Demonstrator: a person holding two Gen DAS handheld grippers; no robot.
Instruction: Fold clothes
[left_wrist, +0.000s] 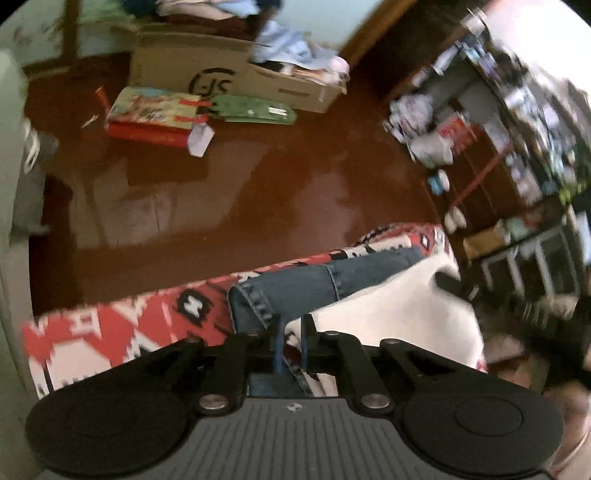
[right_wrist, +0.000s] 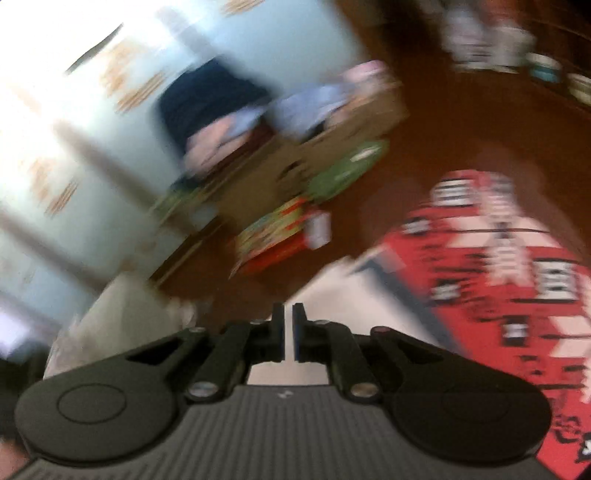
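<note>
Landmark: cardboard box (left_wrist: 229, 74) on the floor.
Left wrist view: low over the patterned red cover (left_wrist: 110, 332), facing across the floor toward the box; box far, upright.
Right wrist view: close above the same cover (right_wrist: 517, 277), strongly tilted, blurred.
Shared: cardboard box (right_wrist: 295, 162), patterned red cover.

A brown cardboard box (left_wrist: 192, 70) on the dark red floor bears a black hand-drawn mark on its side, reading roughly "LJS" inside a partial circle; other printing is too blurred to read
</note>
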